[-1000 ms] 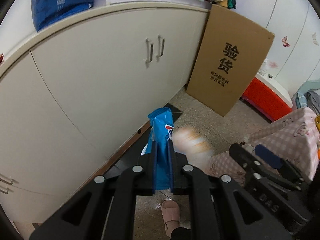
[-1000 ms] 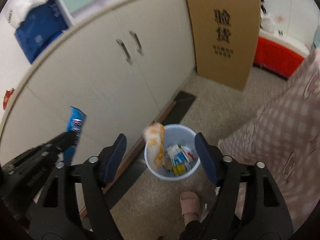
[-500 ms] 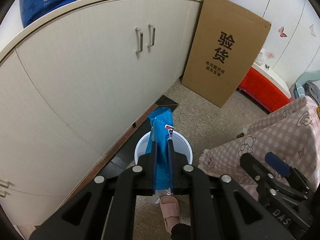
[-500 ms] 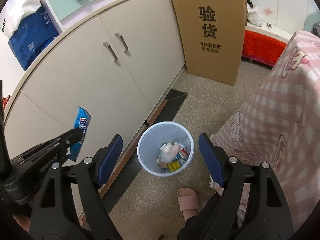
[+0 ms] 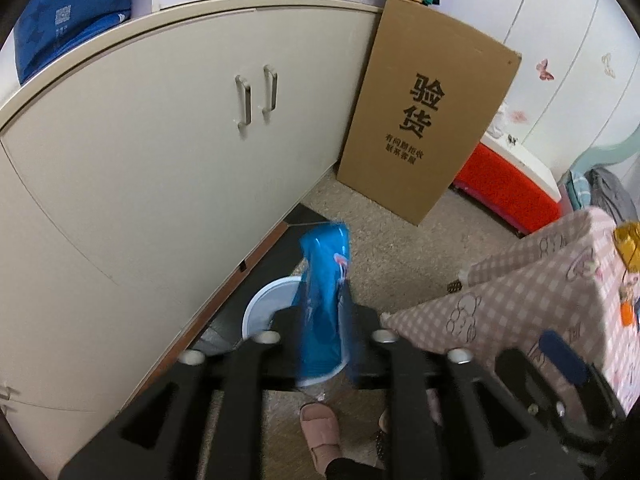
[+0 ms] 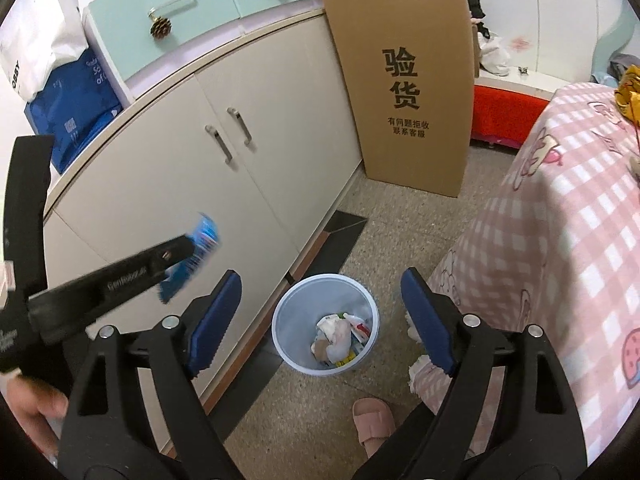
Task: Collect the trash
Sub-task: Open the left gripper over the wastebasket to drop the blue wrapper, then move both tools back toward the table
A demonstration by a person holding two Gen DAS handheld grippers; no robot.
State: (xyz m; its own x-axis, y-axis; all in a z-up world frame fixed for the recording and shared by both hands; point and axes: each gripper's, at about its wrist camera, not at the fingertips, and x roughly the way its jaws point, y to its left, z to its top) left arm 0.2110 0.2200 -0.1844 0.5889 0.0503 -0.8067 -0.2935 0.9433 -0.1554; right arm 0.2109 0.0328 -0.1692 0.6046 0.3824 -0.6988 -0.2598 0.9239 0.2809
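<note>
Blue wrapper (image 5: 324, 300) between the left tool's (image 5: 326, 334) opening jaws (above the bin (image 5: 264, 312)).

You've got a speckled floor (image 6: 400, 232) running along cream cabinets (image 6: 168, 184) with steel handles, and a big cardboard box (image 6: 416, 92) leaning at their far end. Pink checked cloth (image 6: 560, 232) covers the furniture on the right, with white butterfly-stickered wardrobe doors (image 5: 560, 60) behind.

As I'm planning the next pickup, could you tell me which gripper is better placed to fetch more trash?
The right gripper: it is open and empty. The left gripper is opening, with the blue wrapper between its jaws above the bin.
</note>
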